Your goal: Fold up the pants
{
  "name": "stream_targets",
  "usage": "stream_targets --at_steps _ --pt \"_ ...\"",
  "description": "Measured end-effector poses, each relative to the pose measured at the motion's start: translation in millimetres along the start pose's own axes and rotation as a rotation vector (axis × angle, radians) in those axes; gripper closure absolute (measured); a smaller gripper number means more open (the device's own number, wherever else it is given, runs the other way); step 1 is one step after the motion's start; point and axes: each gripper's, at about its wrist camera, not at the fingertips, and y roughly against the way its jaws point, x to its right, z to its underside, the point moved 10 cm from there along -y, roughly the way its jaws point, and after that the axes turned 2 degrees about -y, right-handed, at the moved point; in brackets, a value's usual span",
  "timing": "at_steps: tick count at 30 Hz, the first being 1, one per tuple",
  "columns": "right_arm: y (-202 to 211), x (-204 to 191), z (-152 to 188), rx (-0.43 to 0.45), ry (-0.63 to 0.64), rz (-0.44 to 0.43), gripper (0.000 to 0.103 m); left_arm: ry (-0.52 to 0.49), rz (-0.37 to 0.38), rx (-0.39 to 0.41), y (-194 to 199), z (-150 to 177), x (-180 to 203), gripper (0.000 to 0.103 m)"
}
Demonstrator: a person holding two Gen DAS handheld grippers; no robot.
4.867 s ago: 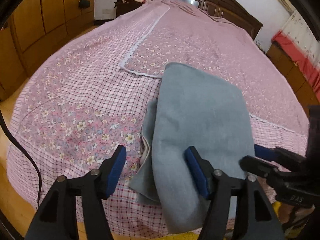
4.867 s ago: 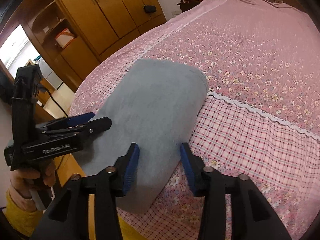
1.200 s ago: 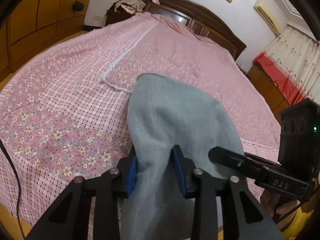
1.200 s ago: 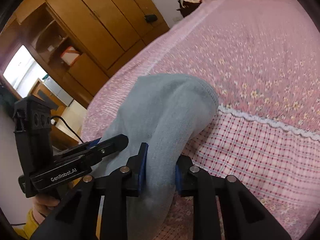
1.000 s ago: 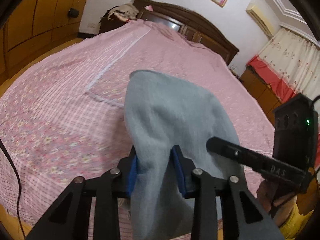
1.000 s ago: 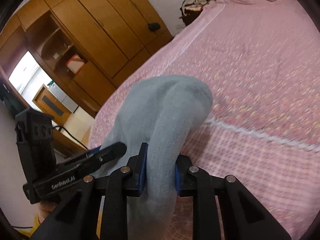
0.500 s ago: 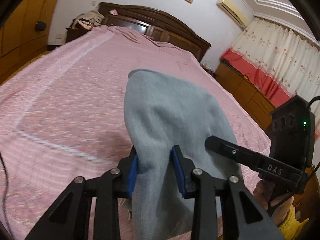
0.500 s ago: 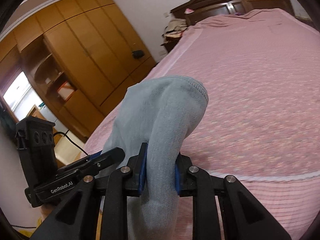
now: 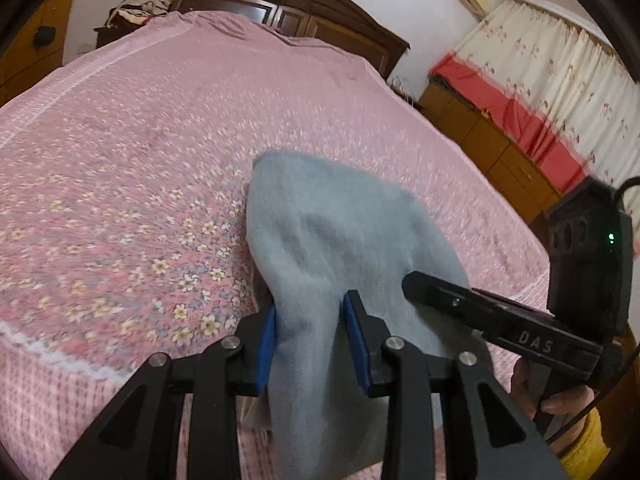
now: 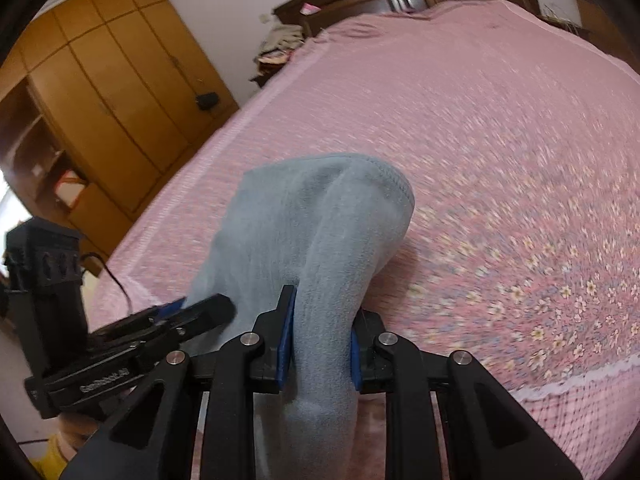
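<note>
Pants hang bunched between both grippers, left and right each clamped on them, angled down over the bed.

Pants: grey-blue fleece, folded into a thick bundle. Lifted at near end, 2 bunched folds raised; far rounded end, stitched hem visible, droops toward pink floral bed near its foot edge. Contact with the bed unclear.
</note>
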Motion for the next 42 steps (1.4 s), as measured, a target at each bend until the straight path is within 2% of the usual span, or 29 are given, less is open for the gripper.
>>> stream_targets --at_steps 5,7,13,16,20,22,25,27,31,34,36,39,42 --pt "-10.5 15.2 8.4 0.001 -0.039 0.02 0.072 -0.012 0.008 -0.032 -10.3 7.3 -10.0 0.07" --pt "-7.7 11.2 7.7 0.005 -0.024 0.045 0.071 -0.027 0.006 -0.035 0.0 6.5 -7.5 0.071" --pt "14.7 2.4 4.5 0.015 -0.014 0.108 0.07 -0.108 0.04 0.021 39.3 -18.9 18.8 0.071" --pt "22.5 2.2 7.8 0.024 -0.007 0.154 0.07 -0.169 -0.024 0.028 35.7 -23.0 20.1 0.071" --pt "22.7 4.4 10.9 0.011 0.016 0.183 0.069 -0.154 -0.079 -0.011 21.9 -14.4 6.0 0.073" --pt "18.8 4.0 10.0 0.002 0.018 0.189 0.069 -0.183 -0.137 -0.018 14.5 -10.1 -3.2 0.073" --pt "14.1 3.9 10.9 -0.004 0.021 0.188 0.069 -0.222 -0.171 -0.055 2.3 -3.2 -8.1 0.073" --pt "13.7 4.3 13.6 -0.009 0.02 0.193 0.069 -0.206 -0.163 -0.068 2.8 -2.7 -8.0 0.074" --pt "30.9 1.4 10.3 0.034 0.019 0.221 0.069 -0.18 -0.078 -0.011 28.9 -15.5 7.7 0.074" --pt "51.9 -7.4 5.5 0.098 0.037 0.225 0.069 -0.195 0.008 0.032 43.6 -30.1 29.1 0.074" --pt "54.1 -14.3 0.3 0.115 0.05 0.2 0.069 -0.239 0.03 0.044 39.0 -39.0 41.2 0.074" --pt "42.3 -21.0 2.7 0.08 0.056 0.166 0.072 -0.224 0.05 -0.023 12.8 -34.8 41.9 0.075" --pt "27.6 -17.5 17.5 0.025 0.042 0.164 0.075 -0.207 0.014 -0.111 -1.0 -9.8 30.1 0.078"
